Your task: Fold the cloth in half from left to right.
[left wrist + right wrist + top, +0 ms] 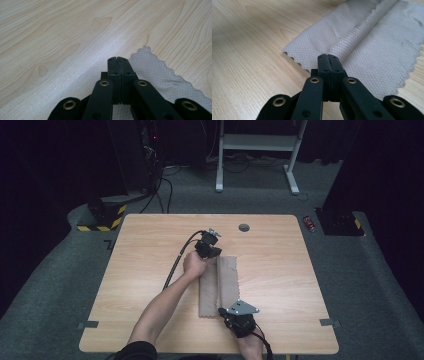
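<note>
A light wooden table point(150, 235) with rounded corners stands on grey carpet point(60, 285) — a round grey cable cap point(243, 227) sits near its far edge. Beyond the far edge, a white desk frame point(257, 142) stands with dark cables on the floor around it. A yellow-and-black striped block point(102, 217) lies off the far left corner, a small red object point(310, 223) off the far right. Everything behind is dark — black curtains or walls.

A lab or recording studio: beyond the jaws, past the far edge of the wooden desk point(150, 227), lie grey carpet point(60, 270), black curtains point(45, 165), trailing cables point(162, 187), a white metal stand point(257, 142) and a hazard-striped base point(102, 220).
</note>
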`<state>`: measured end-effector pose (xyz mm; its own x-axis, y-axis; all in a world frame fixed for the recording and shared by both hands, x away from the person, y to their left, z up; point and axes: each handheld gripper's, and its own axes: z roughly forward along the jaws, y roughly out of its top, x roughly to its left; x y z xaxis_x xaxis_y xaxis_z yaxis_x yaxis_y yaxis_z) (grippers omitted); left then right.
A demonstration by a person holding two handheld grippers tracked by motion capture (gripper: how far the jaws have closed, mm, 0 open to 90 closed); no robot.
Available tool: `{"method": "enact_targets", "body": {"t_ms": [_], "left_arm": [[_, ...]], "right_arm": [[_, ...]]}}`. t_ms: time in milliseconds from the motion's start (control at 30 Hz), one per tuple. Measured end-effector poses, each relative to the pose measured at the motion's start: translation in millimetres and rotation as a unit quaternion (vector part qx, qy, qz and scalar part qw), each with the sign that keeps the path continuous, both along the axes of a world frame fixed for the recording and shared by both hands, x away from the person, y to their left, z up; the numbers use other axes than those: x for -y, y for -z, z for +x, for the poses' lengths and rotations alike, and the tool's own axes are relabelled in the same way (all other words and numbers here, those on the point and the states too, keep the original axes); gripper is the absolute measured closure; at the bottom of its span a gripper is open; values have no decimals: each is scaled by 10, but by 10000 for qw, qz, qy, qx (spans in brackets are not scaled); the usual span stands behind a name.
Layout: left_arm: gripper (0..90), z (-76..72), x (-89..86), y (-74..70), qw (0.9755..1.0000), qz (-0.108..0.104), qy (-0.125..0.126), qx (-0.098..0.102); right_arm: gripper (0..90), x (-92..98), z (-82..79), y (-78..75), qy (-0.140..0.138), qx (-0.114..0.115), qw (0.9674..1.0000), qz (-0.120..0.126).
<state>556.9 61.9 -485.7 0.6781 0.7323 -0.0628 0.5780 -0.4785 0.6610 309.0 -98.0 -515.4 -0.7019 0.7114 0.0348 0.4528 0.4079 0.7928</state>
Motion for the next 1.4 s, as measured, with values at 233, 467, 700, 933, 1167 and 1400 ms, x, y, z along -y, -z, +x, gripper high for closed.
{"method": "enact_targets", "body": {"t_ms": [233,467,700,933,1167,1400], "left_arm": [[893,1,81,9,10000,-21,77,18],[893,4,177,9,9999,-61,132,30],[893,9,244,19,9998,-38,184,53],[893,11,321,56,9997,-4,227,46],[891,12,382,92,9997,-5,225,27],[889,17,422,118,9997,9,236,37]], "right_arm": [[898,77,-26,-3,110,-12,9999,-23],[898,153,-45,2,221,-4,9997,-47],[897,273,-63,13,392,-48,9992,-38],[897,331,-49,52,424,-150,9990,-50],[895,355,-45,70,440,-187,9988,-76],[892,383,-42,74,486,-245,9985,-98]]}}
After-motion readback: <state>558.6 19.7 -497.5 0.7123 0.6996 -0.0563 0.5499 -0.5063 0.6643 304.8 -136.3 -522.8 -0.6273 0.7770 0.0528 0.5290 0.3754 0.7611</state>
